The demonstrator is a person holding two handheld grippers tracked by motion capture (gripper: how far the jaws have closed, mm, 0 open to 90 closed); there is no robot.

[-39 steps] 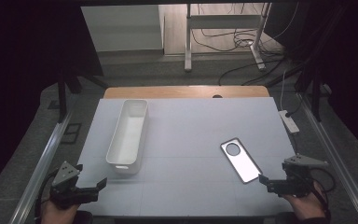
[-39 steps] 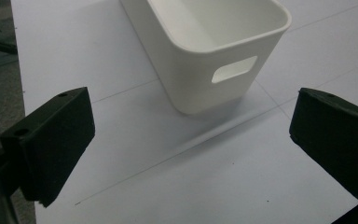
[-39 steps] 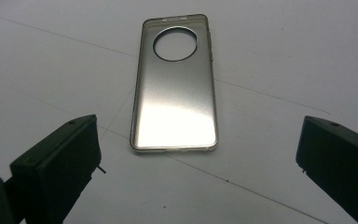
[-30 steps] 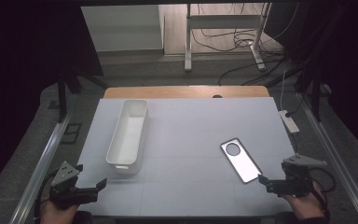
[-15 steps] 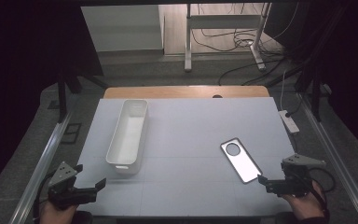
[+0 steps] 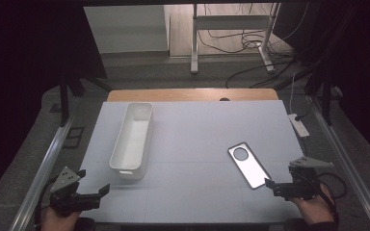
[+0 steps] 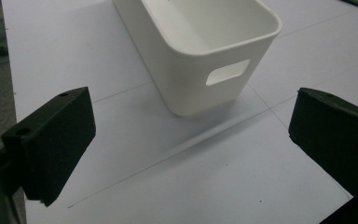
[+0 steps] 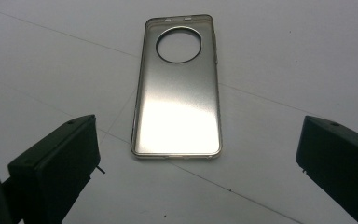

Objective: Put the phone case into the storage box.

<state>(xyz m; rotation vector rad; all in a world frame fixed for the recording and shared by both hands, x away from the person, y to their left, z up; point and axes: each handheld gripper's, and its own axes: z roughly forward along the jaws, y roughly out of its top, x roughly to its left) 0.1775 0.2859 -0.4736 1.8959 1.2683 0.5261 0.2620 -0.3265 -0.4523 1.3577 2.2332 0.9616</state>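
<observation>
My right gripper [image 6: 271, 183]: jaws spread wide, holding nothing, aimed at the phone case [image 6: 248, 165], which lies flat just ahead of them, short end toward me, its round camera hole at the far end. In the right gripper view the phone case [image 8: 178, 88] sits centred between the jaws, untouched.

My left gripper [image 6: 102, 189]: jaws likewise spread, empty, pointing toward the white bin [image 6: 132, 139], near its handle-slot end [image 7: 227, 73]. The bin stands well left of the phone case on the white table [image 6: 197, 130].
</observation>
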